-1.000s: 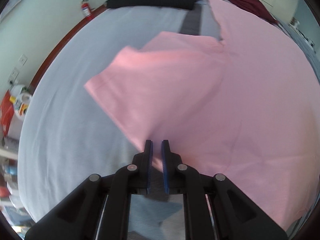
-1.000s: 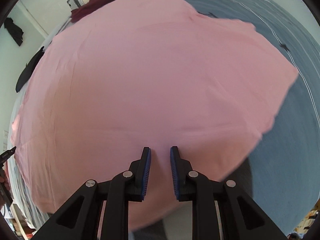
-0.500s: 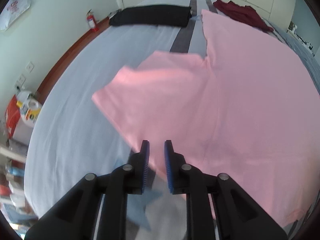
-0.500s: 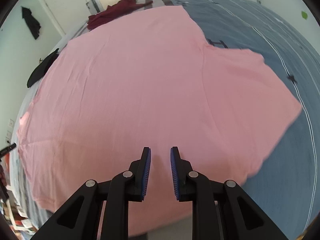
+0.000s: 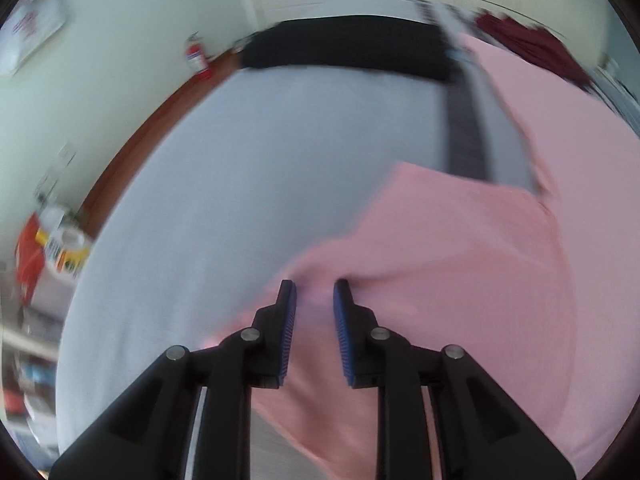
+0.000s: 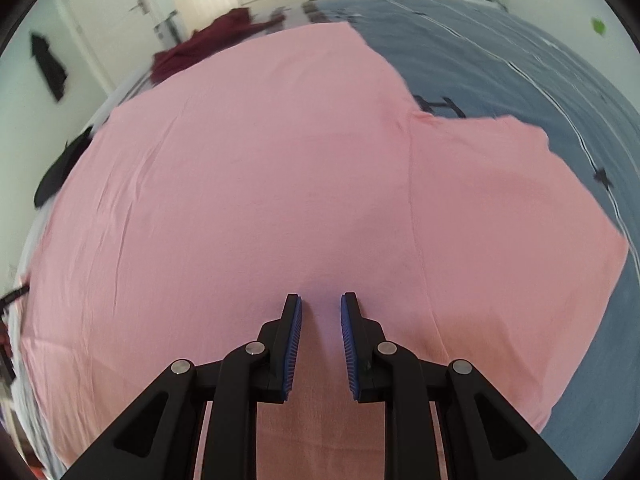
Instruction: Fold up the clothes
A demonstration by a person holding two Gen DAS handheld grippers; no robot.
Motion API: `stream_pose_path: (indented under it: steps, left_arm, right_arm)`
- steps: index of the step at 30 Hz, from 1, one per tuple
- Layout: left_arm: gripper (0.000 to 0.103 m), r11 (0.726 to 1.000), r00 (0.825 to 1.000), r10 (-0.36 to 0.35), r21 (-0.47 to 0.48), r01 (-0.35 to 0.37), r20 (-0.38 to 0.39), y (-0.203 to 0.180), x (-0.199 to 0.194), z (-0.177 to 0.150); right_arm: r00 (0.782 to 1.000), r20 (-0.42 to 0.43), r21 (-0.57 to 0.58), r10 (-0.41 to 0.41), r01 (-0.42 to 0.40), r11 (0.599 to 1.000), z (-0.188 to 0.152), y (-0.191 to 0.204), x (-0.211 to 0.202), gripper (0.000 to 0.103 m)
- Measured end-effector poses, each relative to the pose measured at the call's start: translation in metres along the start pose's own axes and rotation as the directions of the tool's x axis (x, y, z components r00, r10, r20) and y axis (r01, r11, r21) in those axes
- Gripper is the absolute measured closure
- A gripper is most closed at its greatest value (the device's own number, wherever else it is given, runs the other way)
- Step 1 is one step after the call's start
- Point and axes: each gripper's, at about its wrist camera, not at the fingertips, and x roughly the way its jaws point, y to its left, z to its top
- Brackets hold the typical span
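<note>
The pink shirt (image 6: 256,184) lies spread flat on the bed (image 5: 248,184), front or back up I cannot tell, with only faint creases across its body. In the right wrist view one short sleeve (image 6: 512,216) lies out flat to the right on the blue cover (image 6: 500,52). In the left wrist view, which is blurred, the other sleeve (image 5: 452,232) lies on the pale sheet, with its near edge rumpled.

The left claw (image 5: 315,285) points steeply down at that rumpled sleeve edge. Its jaws have just been opening and stand a little apart, with pink cloth showing in the gap; the pads do not appear to press on it. The right claw (image 6: 321,297) is above the shirt's body, close to the sleeve seam, its jaws a little apart, holding nothing.

Farther up the bed a black garment (image 5: 348,48) lies across the sheet, and a dark red one (image 6: 208,40) lies beyond the shirt's far edge. A fire extinguisher (image 5: 196,54) stands by the wall at the left.
</note>
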Motion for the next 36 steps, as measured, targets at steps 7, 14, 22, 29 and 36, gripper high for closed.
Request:
stream_pose_path:
  steps: [7, 14, 22, 29, 36]
  left_arm:
    - [0.085, 0.968, 0.98, -0.187, 0.181, 0.172, 0.073, -0.044, -0.039, 0.001]
    - [0.084, 0.969, 0.983, -0.178, 0.177, 0.17, 0.032, -0.056, 0.0, 0.004]
    - [0.084, 0.995, 0.997, -0.067, 0.077, 0.064, 0.04, -0.021, 0.016, 0.04]
    - [0.084, 0.938, 0.962, -0.27, 0.24, 0.251, 0.05, -0.075, -0.026, 0.027]
    - [0.084, 0.98, 0.996, -0.076, 0.186, 0.065, 0.051, -0.065, 0.028, 0.038]
  right_arm:
    - [0.999, 0.009, 0.0, -0.039, 0.039, 0.999, -0.004, 0.012, -0.003, 0.085]
    - [0.999, 0.026, -0.015, -0.027, 0.027, 1.0, 0.016, 0.036, 0.013, 0.085]
    - [0.999, 0.022, -0.022, -0.026, 0.026, 0.999, 0.027, 0.038, 0.028, 0.085]
    - [1.0, 0.015, -0.033, -0.023, 0.023, 0.999, 0.025, 0.033, 0.025, 0.084]
    - [1.0, 0.015, -0.042, -0.021, 0.022, 0.999, 0.024, 0.032, 0.025, 0.084]
